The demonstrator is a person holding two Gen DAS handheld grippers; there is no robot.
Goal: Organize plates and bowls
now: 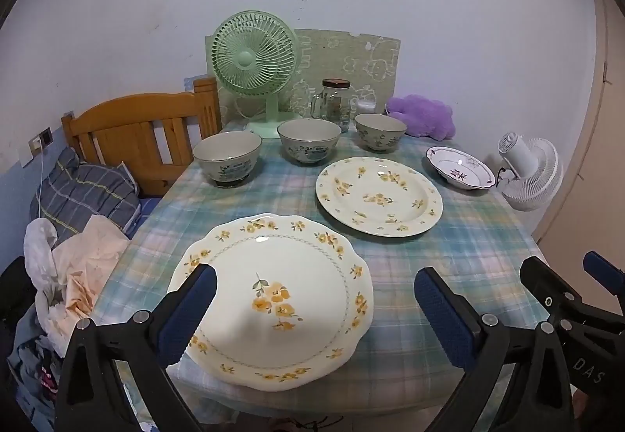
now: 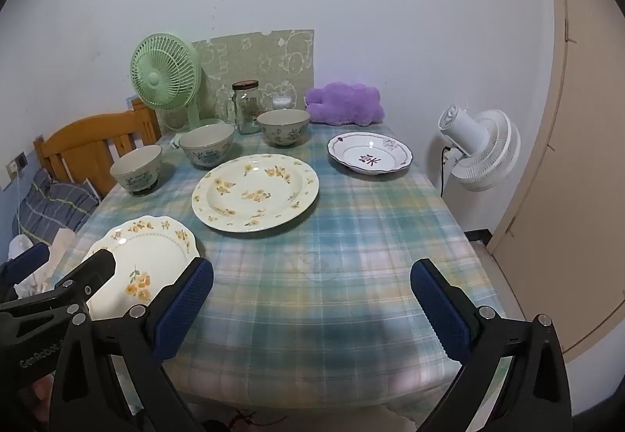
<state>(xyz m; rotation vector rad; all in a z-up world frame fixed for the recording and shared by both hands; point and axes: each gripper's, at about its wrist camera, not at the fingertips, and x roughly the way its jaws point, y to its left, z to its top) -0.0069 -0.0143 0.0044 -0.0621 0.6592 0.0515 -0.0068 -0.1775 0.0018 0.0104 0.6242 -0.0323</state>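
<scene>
A scalloped cream plate with yellow flowers (image 1: 273,299) (image 2: 144,260) lies at the table's near left edge. My left gripper (image 1: 314,299) hovers open over it, nothing between its fingers. A round flowered plate (image 1: 379,195) (image 2: 256,191) lies mid-table. A small white dish with a maroon pattern (image 1: 461,168) (image 2: 369,152) sits far right. Three grey patterned bowls stand in a row at the back: left (image 1: 227,156) (image 2: 136,168), middle (image 1: 309,141) (image 2: 207,147), right (image 1: 381,131) (image 2: 283,127). My right gripper (image 2: 312,295) is open above bare tablecloth.
A green fan (image 1: 252,61), a glass jar (image 1: 336,102) and a purple plush (image 1: 424,115) stand along the wall. A white fan (image 2: 482,150) stands off the table's right side. A wooden bed frame (image 1: 136,131) and clothes (image 1: 74,275) lie to the left.
</scene>
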